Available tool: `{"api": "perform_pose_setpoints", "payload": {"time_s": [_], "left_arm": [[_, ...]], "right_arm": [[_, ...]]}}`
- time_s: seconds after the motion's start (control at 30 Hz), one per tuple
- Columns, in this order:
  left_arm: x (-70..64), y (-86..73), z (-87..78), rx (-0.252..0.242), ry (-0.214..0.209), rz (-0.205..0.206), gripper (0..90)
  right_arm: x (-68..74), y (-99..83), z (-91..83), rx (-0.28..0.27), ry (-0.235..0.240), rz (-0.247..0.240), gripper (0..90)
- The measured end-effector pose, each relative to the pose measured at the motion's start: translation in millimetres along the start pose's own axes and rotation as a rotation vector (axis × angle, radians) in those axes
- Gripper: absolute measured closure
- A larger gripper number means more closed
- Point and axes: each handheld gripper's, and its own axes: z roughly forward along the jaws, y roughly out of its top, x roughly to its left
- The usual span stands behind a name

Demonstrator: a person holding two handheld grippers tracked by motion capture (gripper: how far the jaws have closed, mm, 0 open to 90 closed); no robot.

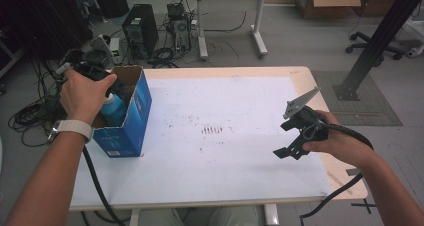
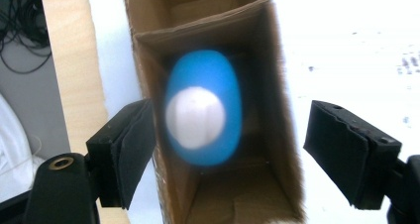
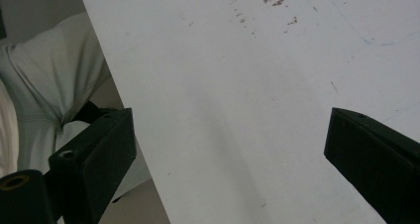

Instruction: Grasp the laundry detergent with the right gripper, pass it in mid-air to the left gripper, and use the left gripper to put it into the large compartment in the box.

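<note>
Blue bottle (image 2: 203, 107) with a white cap stands upright inside the open-topped blue carton (image 1: 131, 117), cap uppermost, its blue shoulder visible in the high view just under the person's left hand. The carton sits at the left edge of the surface (image 1: 225, 151), with its brown cardboard interior exposed. Inside the carton, narrow gaps separate the bottle from the side walls; more free room lies beyond the bottle toward the carton's far wall and before it toward the near wall. The bottle appears blurred in the left gripper view, an oval blue body around a round white cap.

Left hand-held gripper (image 2: 225, 149) hangs directly above the carton mouth with jaws spread wide, one outside each carton wall, holding nothing. Right hand-held gripper (image 1: 292, 146) is well apart from the carton, above the right part of the surface near its front edge, jaws also spread and empty. Between carton and right hand-held gripper the white surface is open, marked by faint brown smudges (image 1: 212, 130).
</note>
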Motion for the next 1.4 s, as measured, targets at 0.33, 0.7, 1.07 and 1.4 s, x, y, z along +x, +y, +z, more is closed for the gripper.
{"api": "perform_pose_setpoints", "payload": {"time_s": [0.33, 0.7, 1.07, 1.4], "left_arm": [[-30.2, -5.2, -32.1, -0.022, -0.047, 0.094, 13.0], [-55.3, -7.3, -52.3, -0.037, -0.129, 0.173, 5.3], [-77.8, -5.0, -68.9, -0.026, -0.196, 0.249, 4.4], [-96.6, -1.7, -70.2, 0.004, -0.235, 0.325, 4.4]], "right_arm": [[8.7, 0.1, -6.0, -0.007, -0.006, -0.005, 5.8], [13.6, -0.8, -14.4, -0.014, -0.019, 0.001, 5.9], [13.6, 1.3, -17.9, -0.019, -0.022, 0.005, 5.9], [12.3, 6.7, -20.1, -0.016, -0.021, 0.008, 5.9]]}}
